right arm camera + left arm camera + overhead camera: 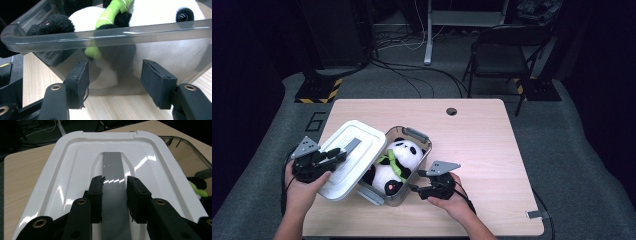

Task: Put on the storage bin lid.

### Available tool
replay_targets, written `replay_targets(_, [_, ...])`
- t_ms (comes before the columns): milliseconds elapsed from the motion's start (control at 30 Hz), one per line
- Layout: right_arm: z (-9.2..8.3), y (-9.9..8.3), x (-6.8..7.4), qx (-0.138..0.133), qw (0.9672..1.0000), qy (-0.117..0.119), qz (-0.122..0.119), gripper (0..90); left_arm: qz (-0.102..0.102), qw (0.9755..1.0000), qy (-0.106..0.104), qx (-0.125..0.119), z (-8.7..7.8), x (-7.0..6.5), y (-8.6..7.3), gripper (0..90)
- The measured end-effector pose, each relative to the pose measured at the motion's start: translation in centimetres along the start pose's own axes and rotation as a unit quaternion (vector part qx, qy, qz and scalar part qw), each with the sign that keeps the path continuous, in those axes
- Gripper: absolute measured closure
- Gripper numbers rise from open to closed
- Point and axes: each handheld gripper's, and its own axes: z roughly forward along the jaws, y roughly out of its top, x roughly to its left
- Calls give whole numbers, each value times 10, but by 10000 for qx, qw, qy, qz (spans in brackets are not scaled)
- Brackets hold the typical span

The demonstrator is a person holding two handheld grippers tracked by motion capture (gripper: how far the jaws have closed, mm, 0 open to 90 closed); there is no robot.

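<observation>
A white lid (343,167) is lifted and tilted over the left end of a clear plastic box (413,134). My left gripper (343,155) is shut on the lid's grey handle strip (113,167), with one jaw on each side of it (114,183). A plush panda (399,160) with a green scarf lies inside the box. My right gripper (417,180) is open at the box's near right side. In the right gripper view its jaws (115,75) face the box wall (100,37) with nothing between them, and the panda (155,12) shows through the wall.
The wooden table (482,145) has bare room to the right and behind the box, and a round cable hole (451,111) near its far edge. A black folding chair (502,55) and loose cables stand on the floor beyond the table.
</observation>
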Motion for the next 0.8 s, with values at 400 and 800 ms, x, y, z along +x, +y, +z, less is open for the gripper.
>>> replay_targets(400, [14, 7, 1, -25, 10000, 89, 4, 390, -16, 10000, -68, 56, 20, -10, 7, 668])
replay_targets(800, [8, 7, 1, -52, 10000, 71, -44, 390, 80, 9999, -97, 76, 39, -25, 15, 668])
